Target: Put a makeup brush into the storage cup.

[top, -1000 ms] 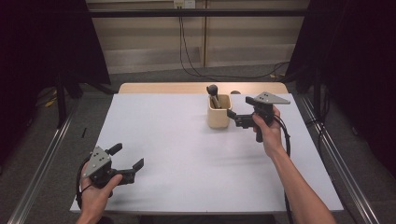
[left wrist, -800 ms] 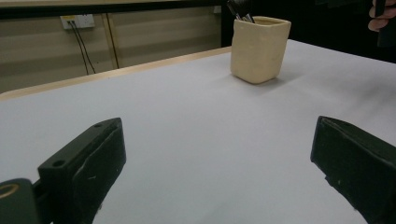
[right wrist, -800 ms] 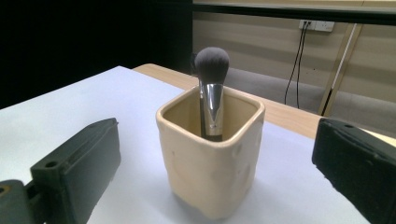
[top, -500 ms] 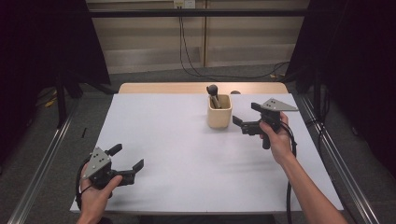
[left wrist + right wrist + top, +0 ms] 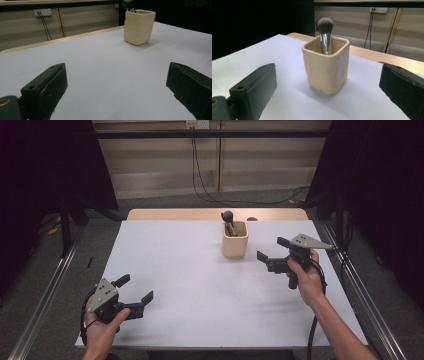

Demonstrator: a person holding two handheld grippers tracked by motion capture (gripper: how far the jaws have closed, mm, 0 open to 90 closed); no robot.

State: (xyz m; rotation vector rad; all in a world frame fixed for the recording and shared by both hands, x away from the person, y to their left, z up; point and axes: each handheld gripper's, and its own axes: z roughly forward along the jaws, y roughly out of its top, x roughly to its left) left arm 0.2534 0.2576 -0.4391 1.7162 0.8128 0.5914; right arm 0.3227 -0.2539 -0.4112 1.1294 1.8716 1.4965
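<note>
The cream square cup (image 5: pixel 325 67) stands upper centre of the high view, on the white table (image 5: pixel 200 290), with a makeup brush (image 5: pixel 325 35) upright inside it. The cup looks ceramic: I judge it stiff, rather heavy, smooth and breakable, best gripped across two flat walls near the rim. The right gripper (image 5: pixel 272 255), jaws spread and empty, is near it on the right. The left gripper (image 5: pixel 135 292), also spread, is well apart at lower left. The right gripper view shows the metal ferrule; the left gripper view cuts off the brush head at its top edge.
</note>
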